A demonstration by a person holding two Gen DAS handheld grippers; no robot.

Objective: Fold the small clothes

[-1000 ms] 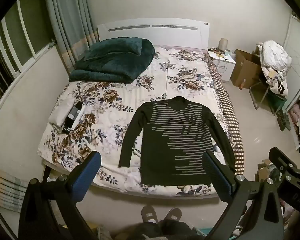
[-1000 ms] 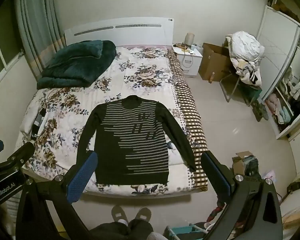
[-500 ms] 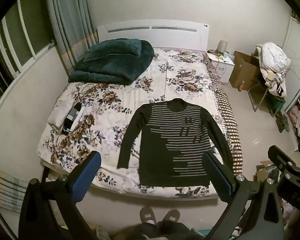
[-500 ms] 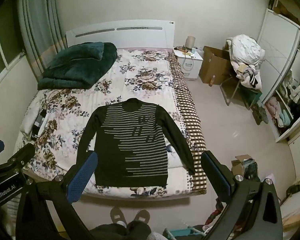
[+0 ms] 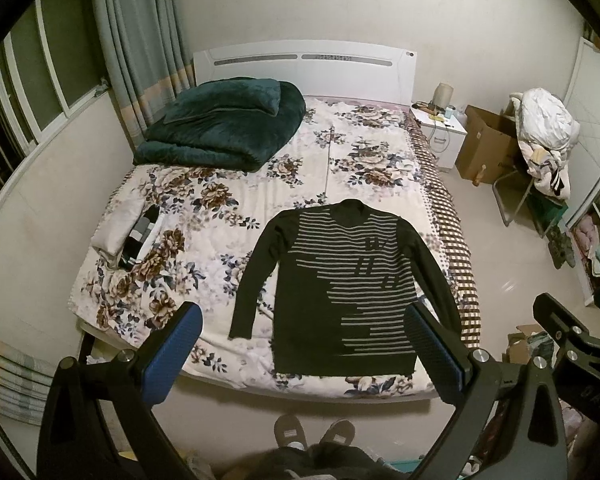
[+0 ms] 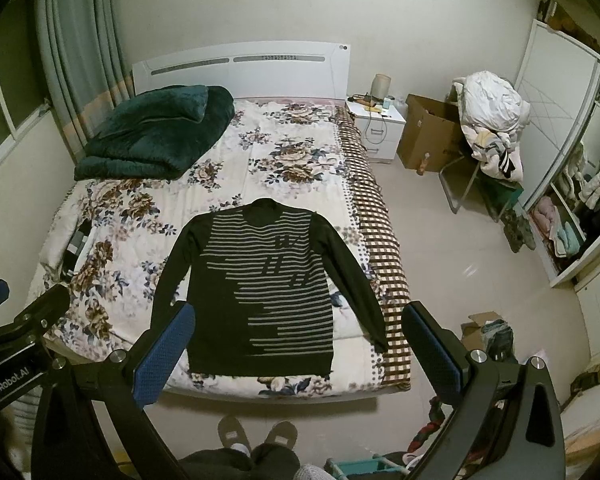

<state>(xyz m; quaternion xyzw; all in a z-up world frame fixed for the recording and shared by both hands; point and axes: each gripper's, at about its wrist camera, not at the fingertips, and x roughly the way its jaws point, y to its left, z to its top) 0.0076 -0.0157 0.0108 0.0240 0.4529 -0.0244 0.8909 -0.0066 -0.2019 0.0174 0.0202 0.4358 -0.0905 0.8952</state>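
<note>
a dark long-sleeved sweater (image 5: 342, 284) with pale horizontal stripes is lying flat and face up on the bed (image 5: 308, 168), in the lower centre of the left wrist frame; in the right wrist frame it is sitting a little left of centre (image 6: 256, 284). its collar is pointing toward the headboard (image 5: 304, 68) at the top, its hem is lying near the foot edge of the bed, and both sleeves are angling down and outward beside the body.

the left gripper (image 5: 304, 344) is hovering above the foot of the bed with its jaws spread wide apart, nothing between the blue pads (image 5: 172, 356). the right gripper (image 6: 296, 344) is likewise standing wide open and empty, its blue pads (image 6: 164, 356) framing the sweater's lower half. neither gripper is touching the sweater.

a folded dark green blanket (image 5: 224, 124) is resting at the upper left of the bed, near the headboard. a small folded pile of clothes (image 5: 136, 232) is sitting at the left edge of the floral bedspread, well apart from the sweater. a white nightstand (image 5: 440, 132) is standing to the right of the bed, with a cardboard box (image 5: 488, 144) just beside it and a chair heaped with laundry (image 5: 544, 136) at the far right. the person's slippers (image 5: 312, 432) are showing at the bottom centre, just below the bed's foot edge.
</note>
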